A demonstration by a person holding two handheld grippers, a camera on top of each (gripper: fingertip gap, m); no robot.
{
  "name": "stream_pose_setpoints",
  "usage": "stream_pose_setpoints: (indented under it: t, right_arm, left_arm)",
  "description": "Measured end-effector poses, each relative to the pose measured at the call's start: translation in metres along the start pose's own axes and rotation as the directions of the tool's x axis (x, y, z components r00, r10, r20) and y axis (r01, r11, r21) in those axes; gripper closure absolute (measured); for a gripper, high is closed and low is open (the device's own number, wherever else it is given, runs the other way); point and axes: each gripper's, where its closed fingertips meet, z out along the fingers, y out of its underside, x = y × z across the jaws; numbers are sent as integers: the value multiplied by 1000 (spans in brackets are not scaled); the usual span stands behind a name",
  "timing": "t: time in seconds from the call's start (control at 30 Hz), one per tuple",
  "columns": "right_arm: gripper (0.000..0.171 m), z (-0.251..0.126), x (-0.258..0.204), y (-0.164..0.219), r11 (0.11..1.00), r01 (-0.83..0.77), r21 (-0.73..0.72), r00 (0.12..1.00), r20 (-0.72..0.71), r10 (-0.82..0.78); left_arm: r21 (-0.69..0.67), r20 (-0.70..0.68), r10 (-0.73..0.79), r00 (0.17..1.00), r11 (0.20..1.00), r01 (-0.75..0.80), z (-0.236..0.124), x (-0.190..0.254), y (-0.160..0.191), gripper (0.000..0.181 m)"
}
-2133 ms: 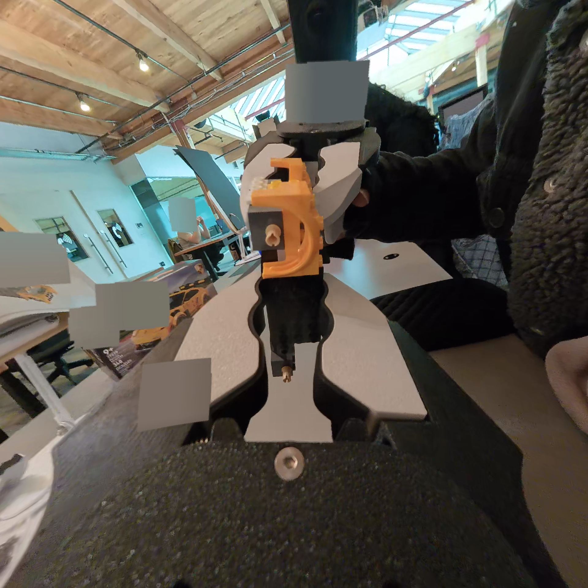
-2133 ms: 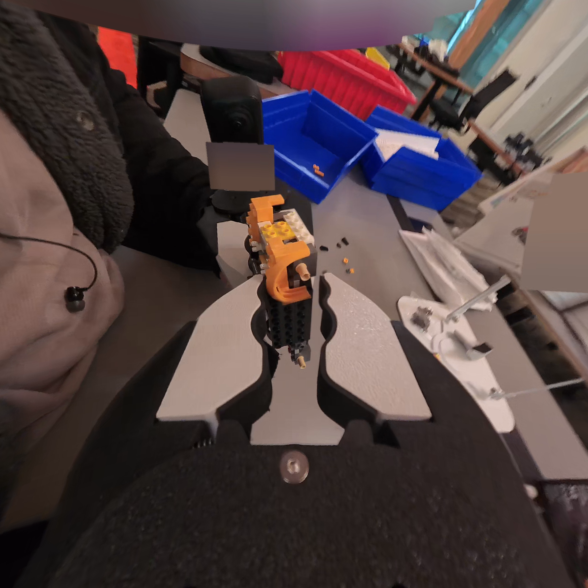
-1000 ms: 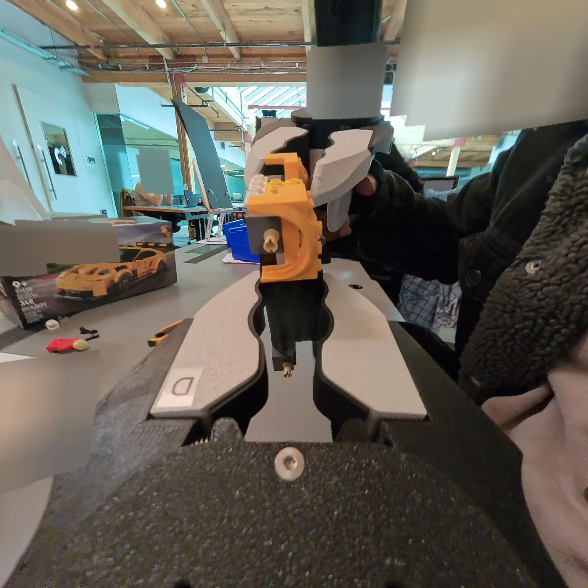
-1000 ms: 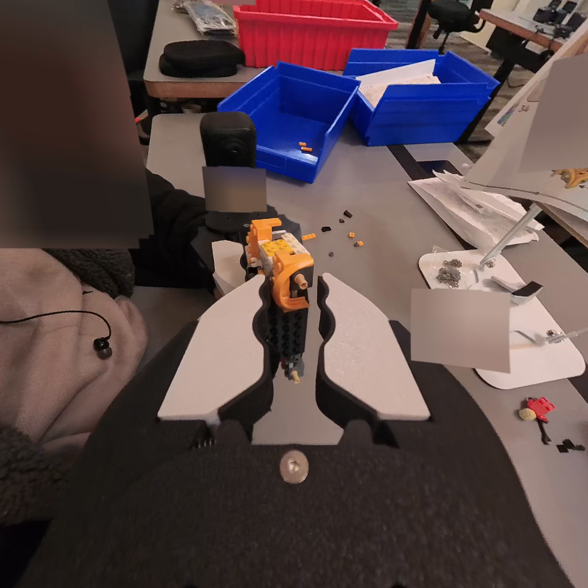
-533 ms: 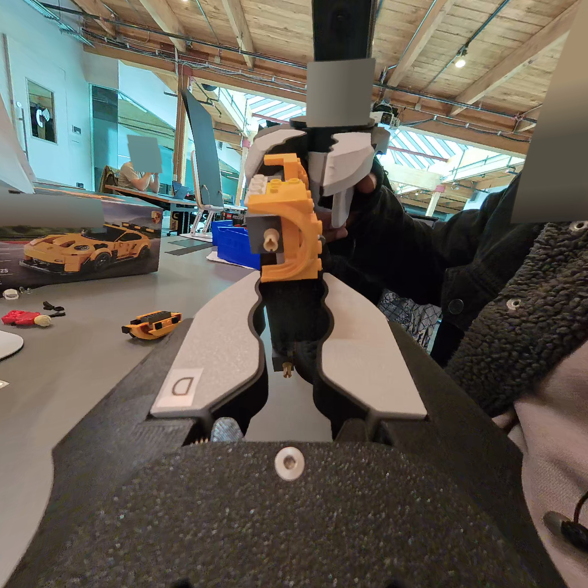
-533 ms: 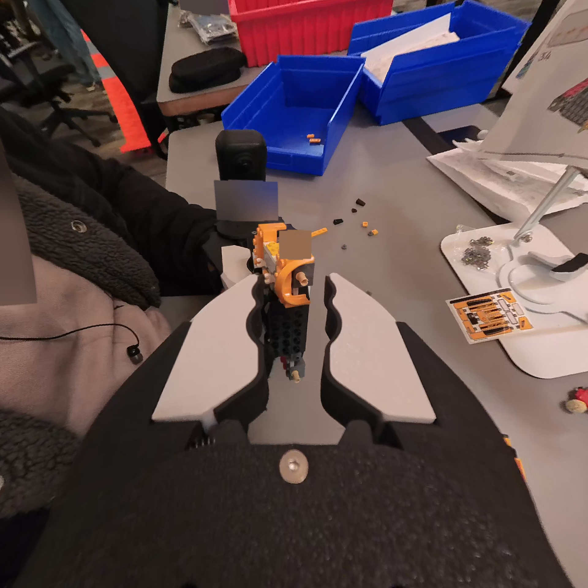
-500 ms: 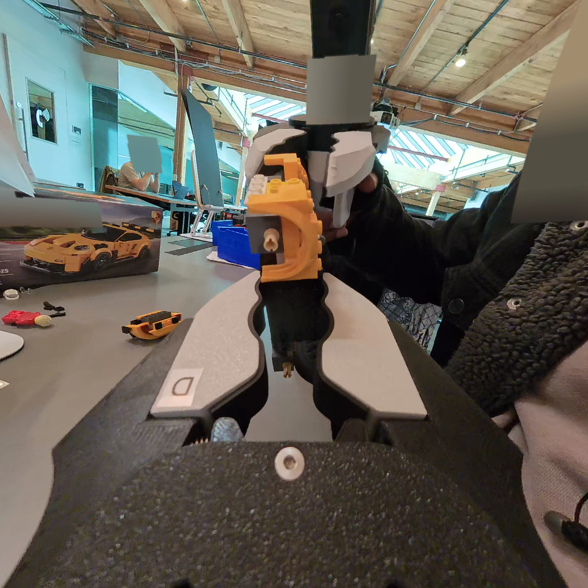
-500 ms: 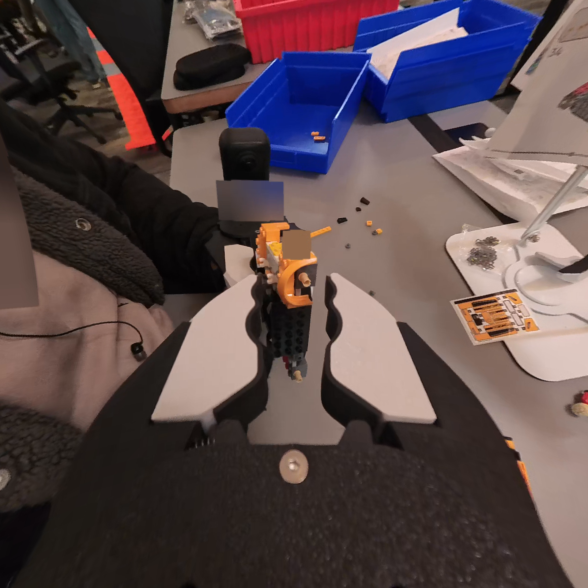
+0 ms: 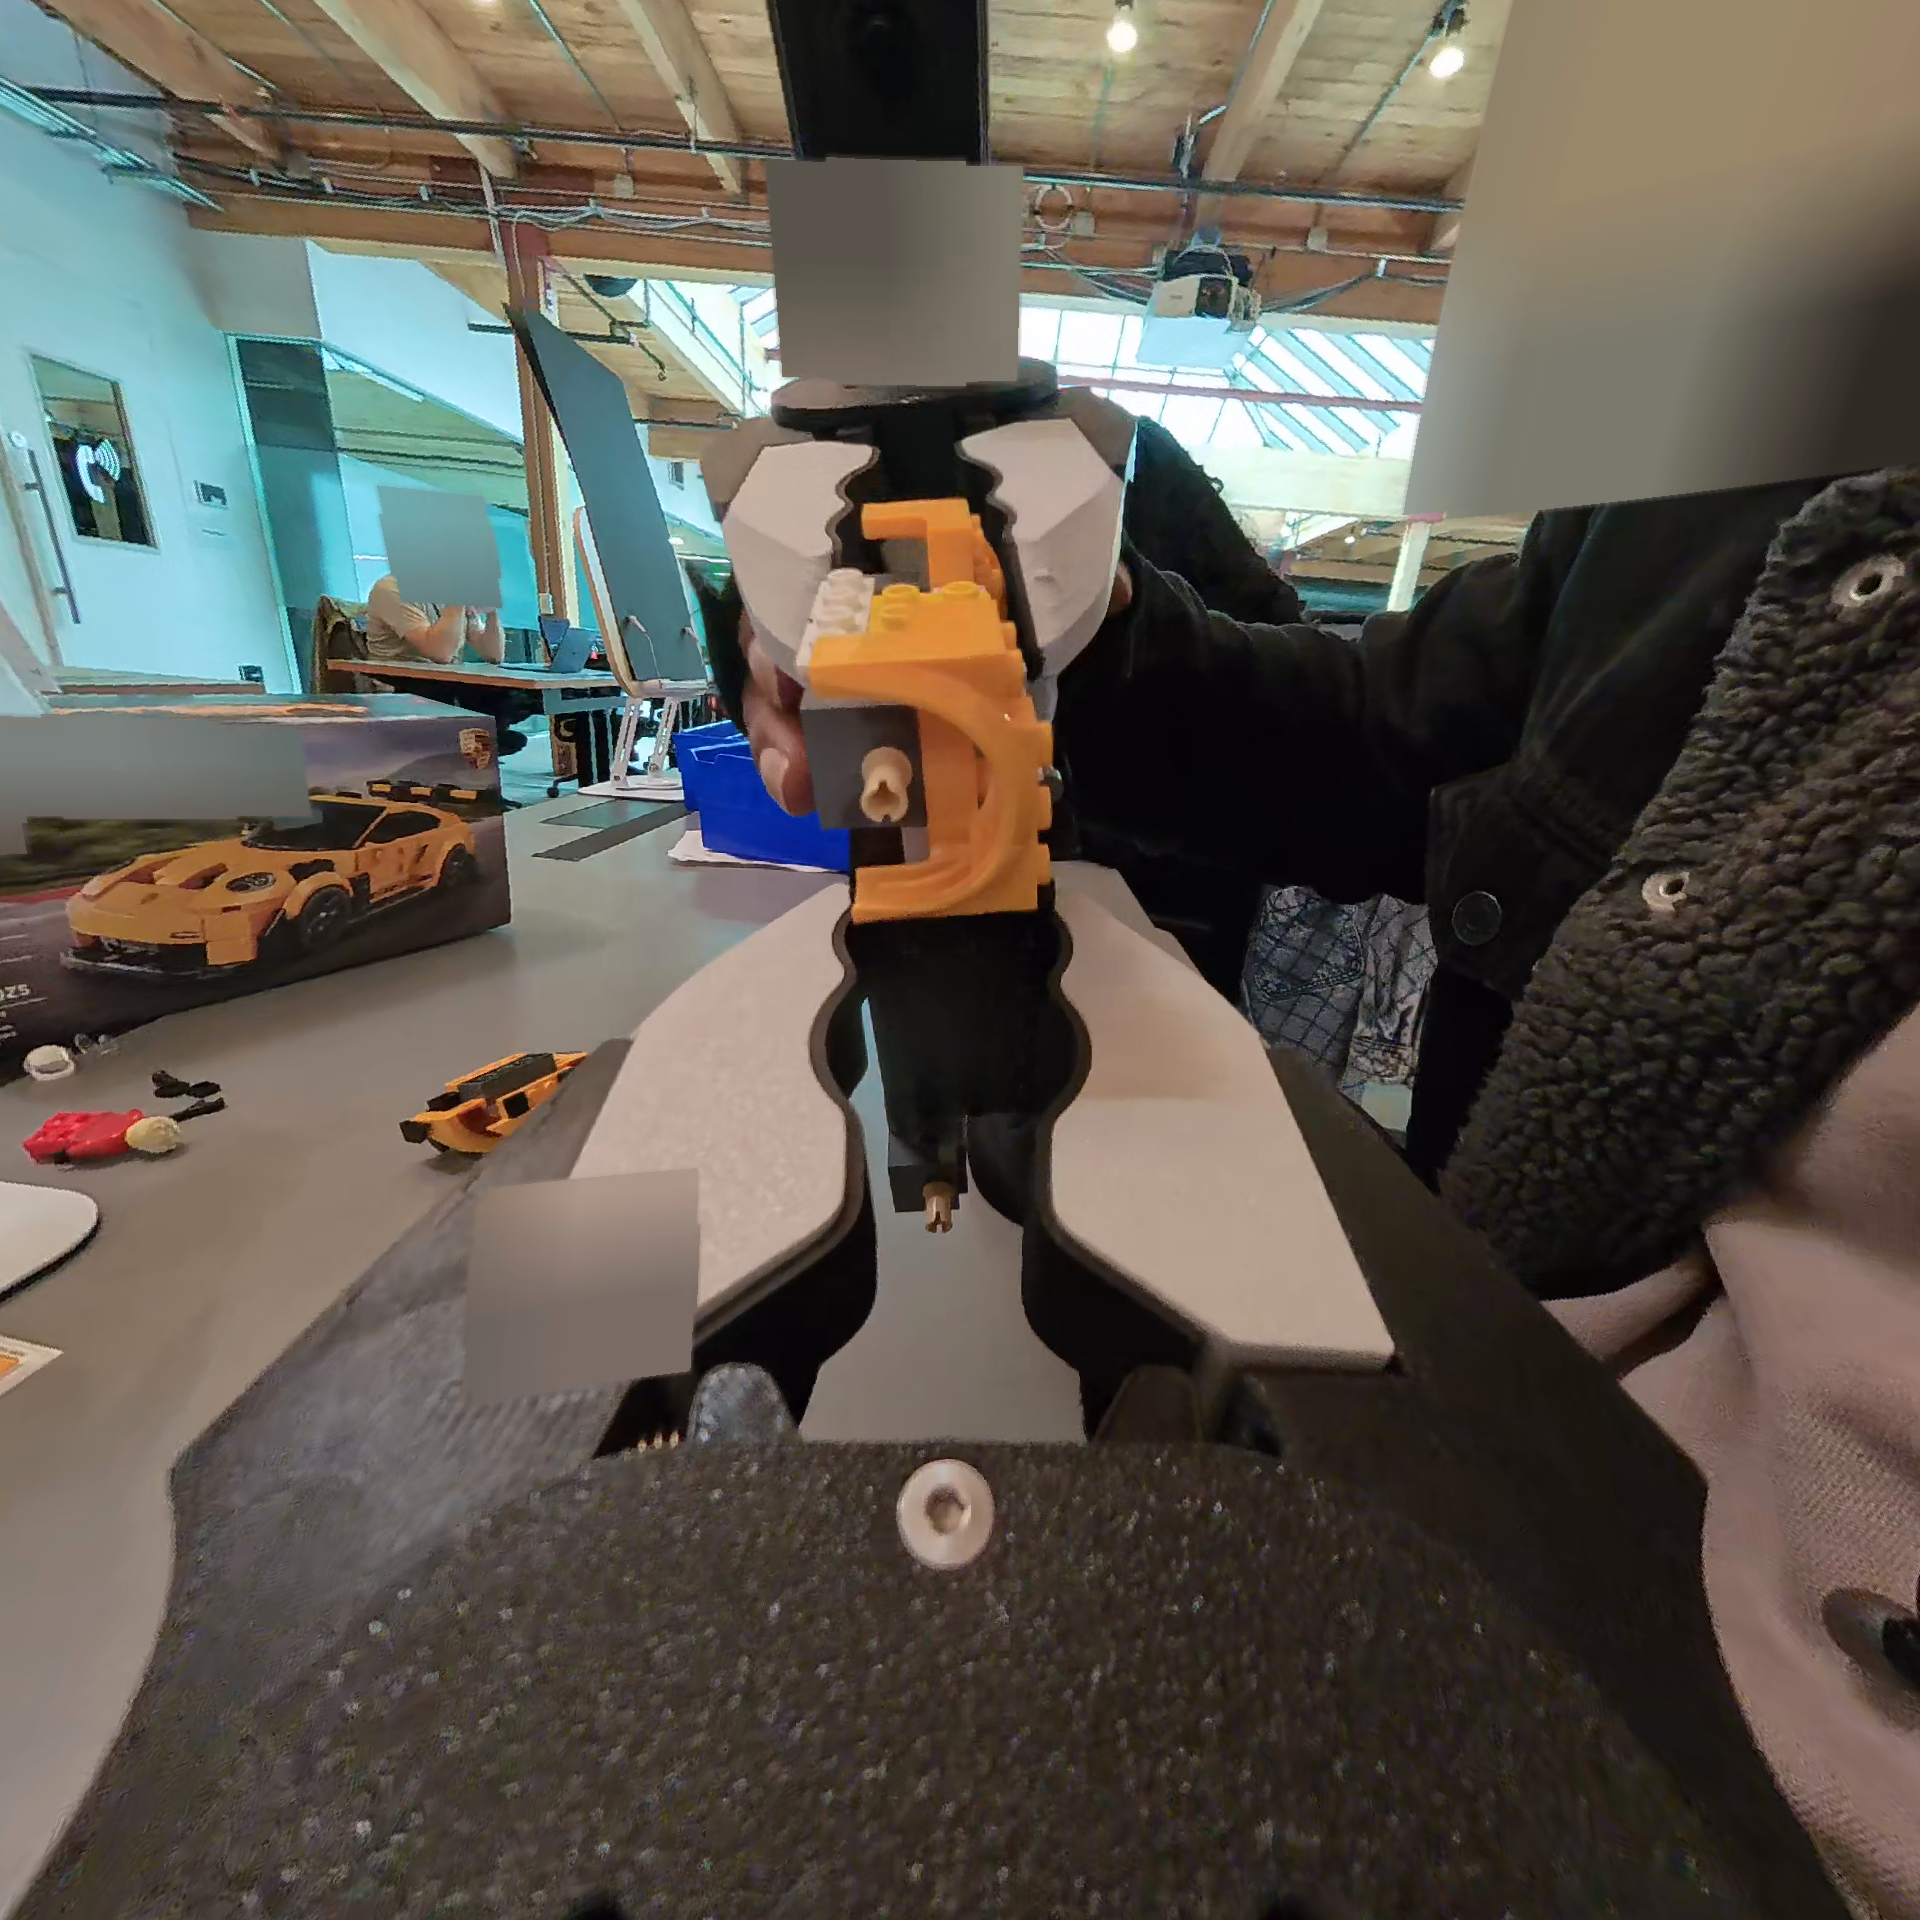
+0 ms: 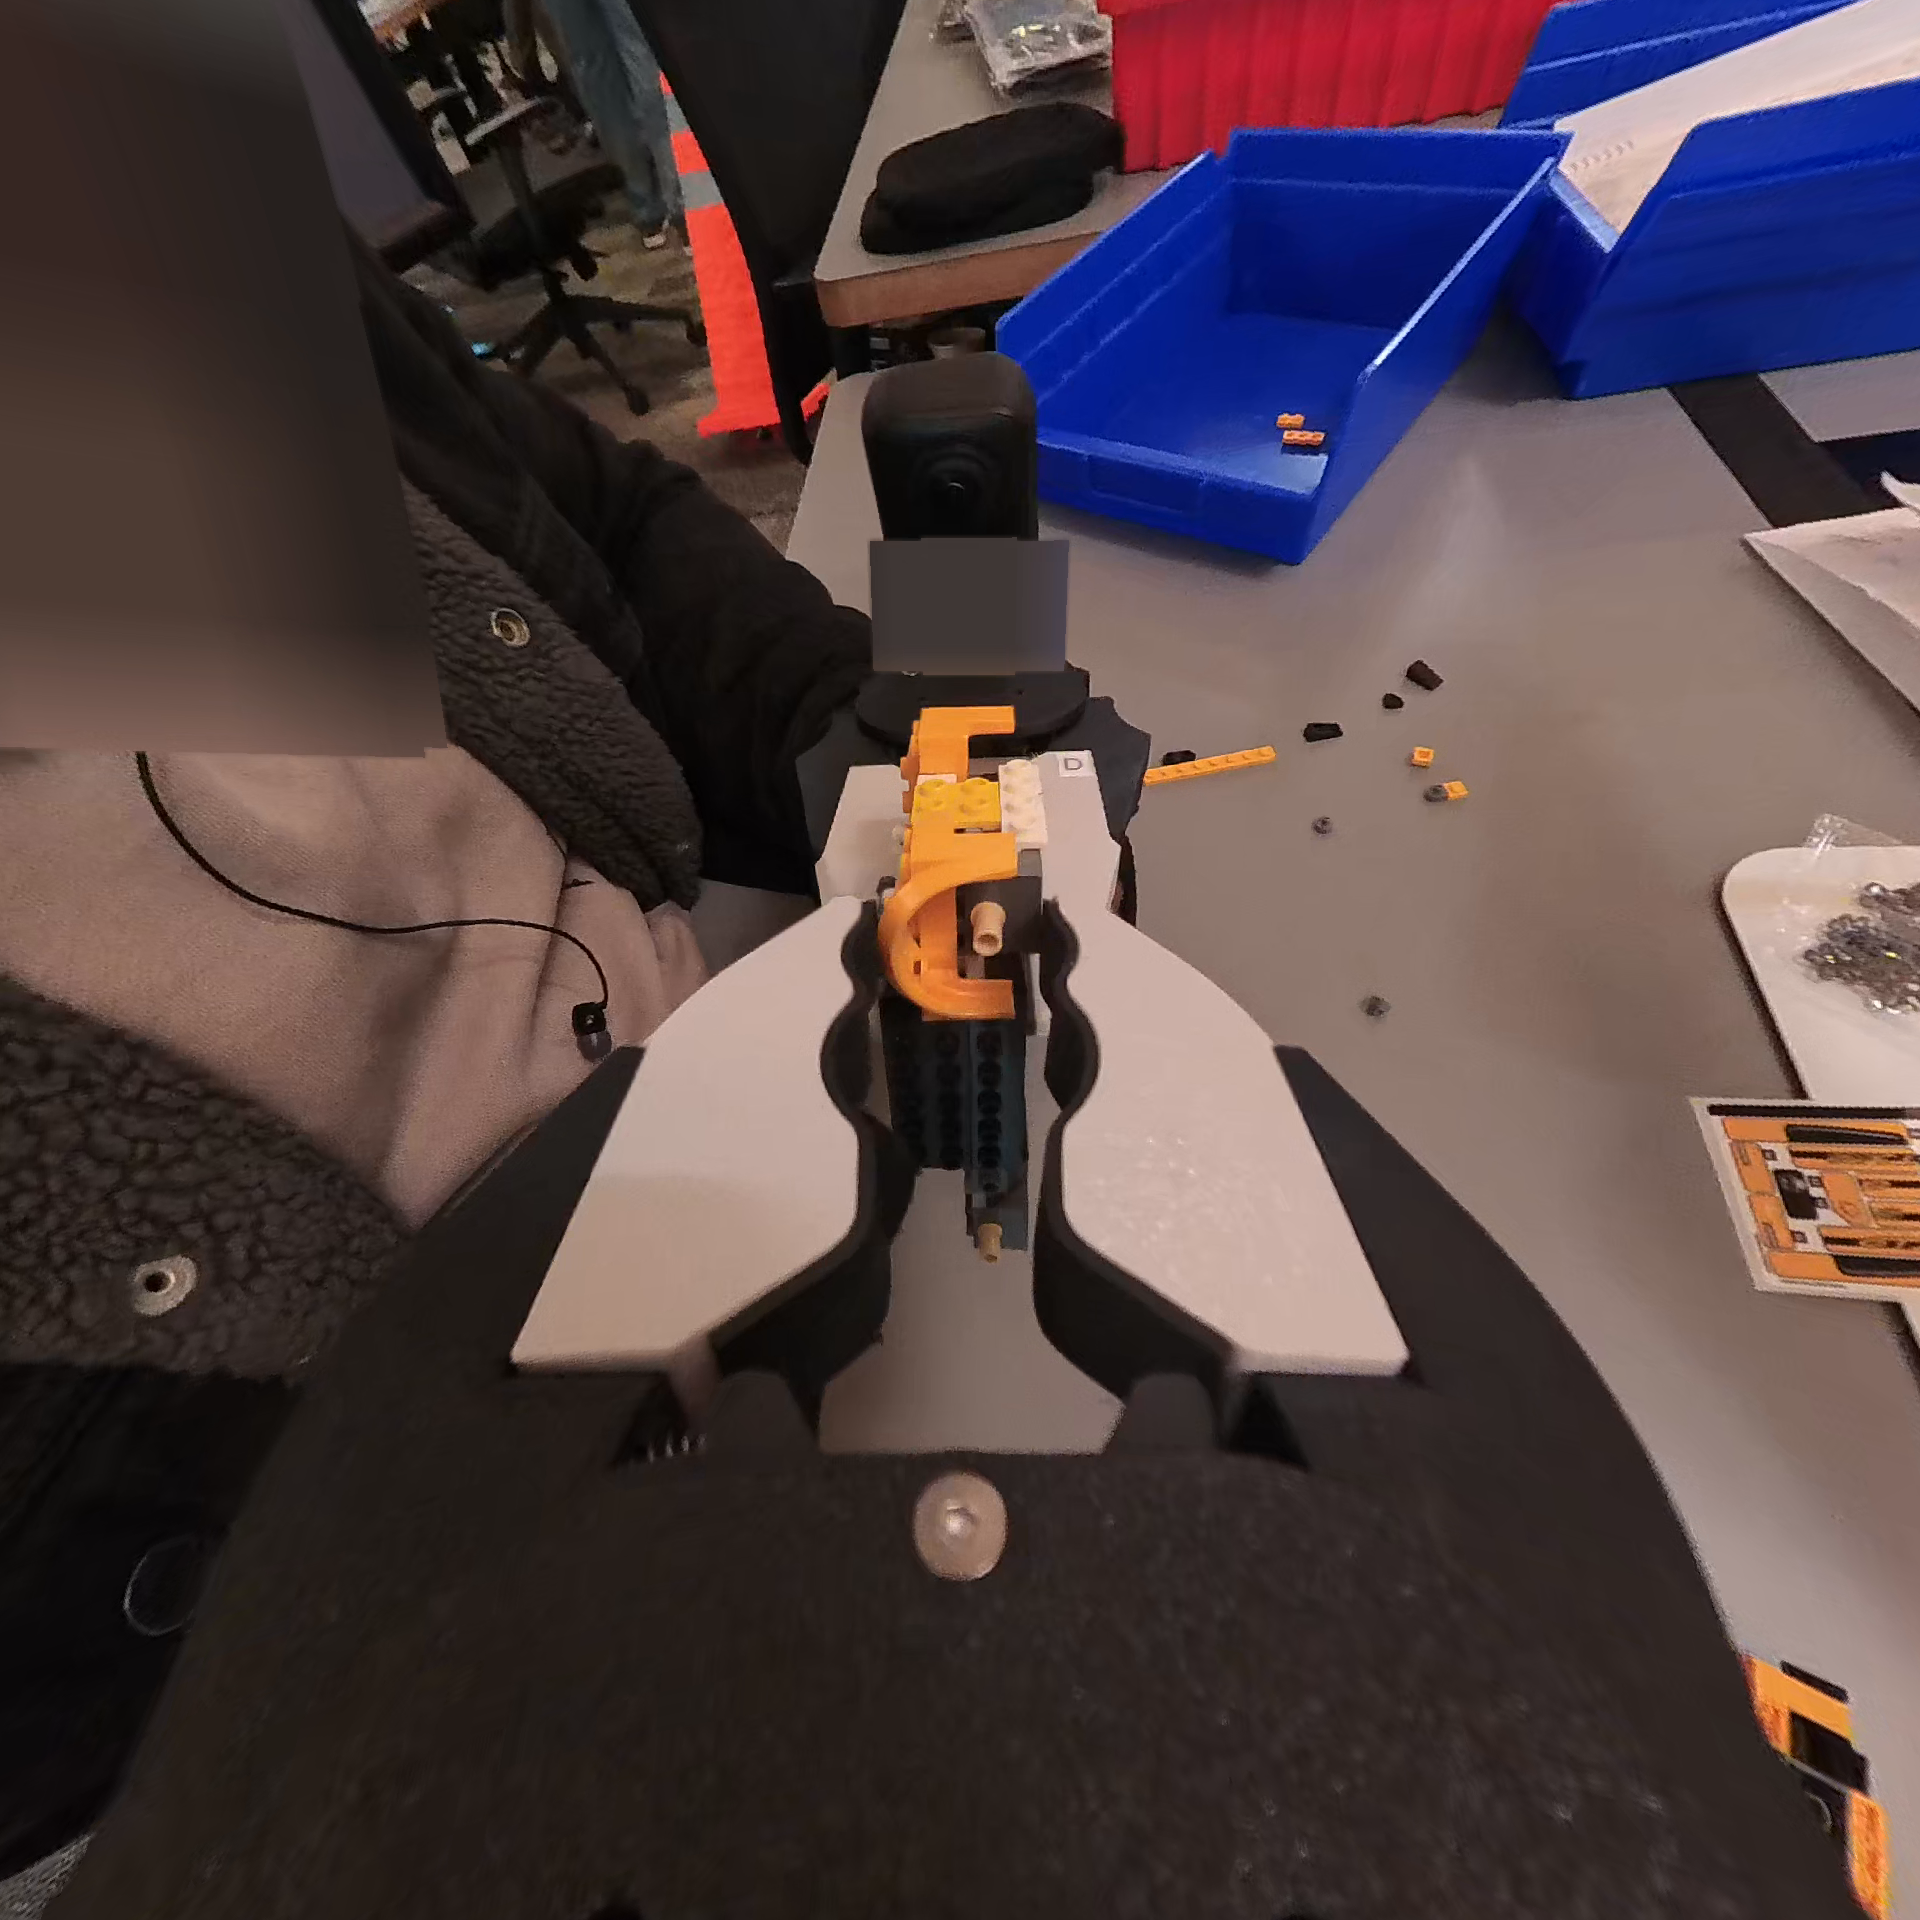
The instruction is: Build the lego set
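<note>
Both tongs still clamp our orange car chassis point(image 9: 951, 769).
Left gripper point(image 9: 951, 997) and right gripper point(image 10: 951, 997) have squared up since earlier.

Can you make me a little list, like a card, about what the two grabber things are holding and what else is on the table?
Held thing: orange and black lego car body, lifted above the table
Left gripper: shut on the black end
Right gripper: shut on the same model, facing the left one
Loose lego bits: small orange and black pieces on the grey table
Blue bin: two tiny orange pieces inside
Lego box: shows a yellow car
Sticker sheet: orange, lying flat
</note>
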Motion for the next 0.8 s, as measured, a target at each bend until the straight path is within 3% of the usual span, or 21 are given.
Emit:
stream_pose_setpoints:
  t: [0.5, 0.8]
  right_arm:
    - [147, 1, -10, 2, 993, 110, 29, 990, -89, -107]
    - [147, -1, 1, 3, 993, 114, 27, 966, -236, -105]
  left_arm:
    - [-97, 19, 153, 988, 984, -150, 4, 5, 10, 151]
    - [-94, 49, 84, 995, 992, -79, 4, -1, 9, 151]
